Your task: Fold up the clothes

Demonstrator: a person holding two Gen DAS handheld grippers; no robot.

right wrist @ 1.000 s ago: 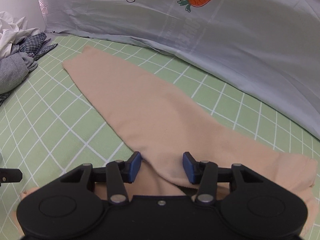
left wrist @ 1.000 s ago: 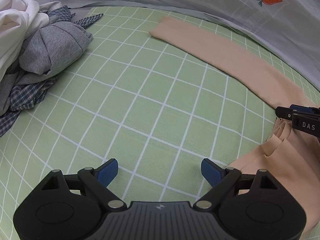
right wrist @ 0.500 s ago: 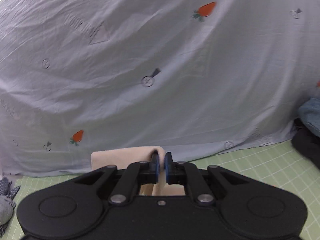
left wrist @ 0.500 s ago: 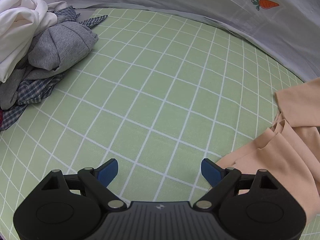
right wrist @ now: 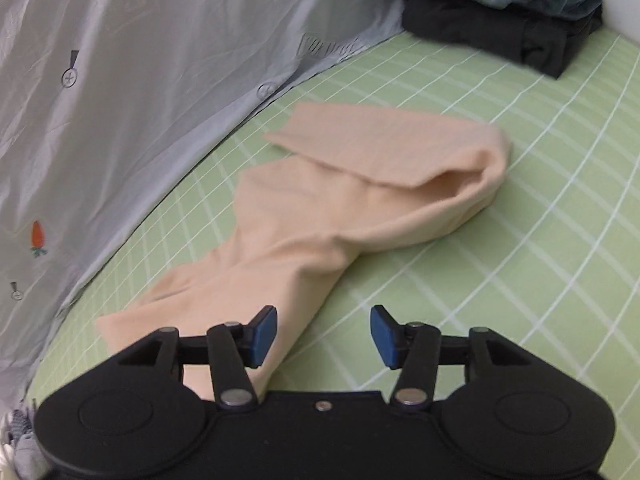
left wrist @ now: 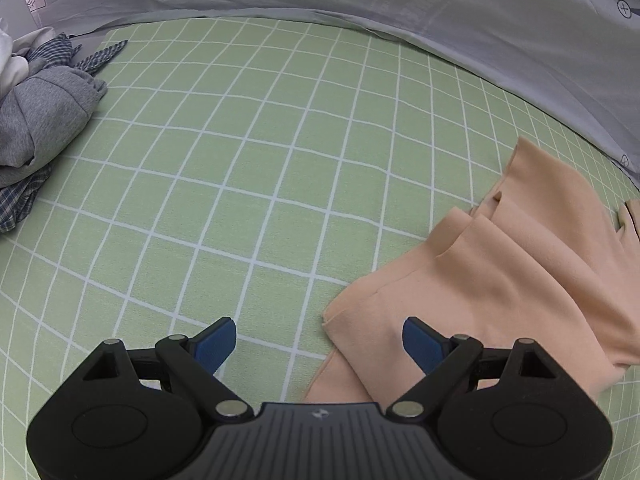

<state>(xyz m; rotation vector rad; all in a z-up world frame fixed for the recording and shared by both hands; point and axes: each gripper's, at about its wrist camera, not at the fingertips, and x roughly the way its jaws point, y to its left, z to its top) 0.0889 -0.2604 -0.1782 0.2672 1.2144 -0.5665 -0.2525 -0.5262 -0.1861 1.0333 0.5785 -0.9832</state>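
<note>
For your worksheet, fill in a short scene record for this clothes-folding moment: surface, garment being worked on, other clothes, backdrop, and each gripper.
surface: green sheet with white grid lines
garment: peach garment, folded over on itself, lying on the sheet
unfolded pile: grey and checked clothes at the left edge of the left wrist view
folded stack: blue item on a dark one, far corner
backdrop: grey carrot-print cloth
left gripper: open, holding nothing
right gripper: jaws opening, nothing between them
</note>
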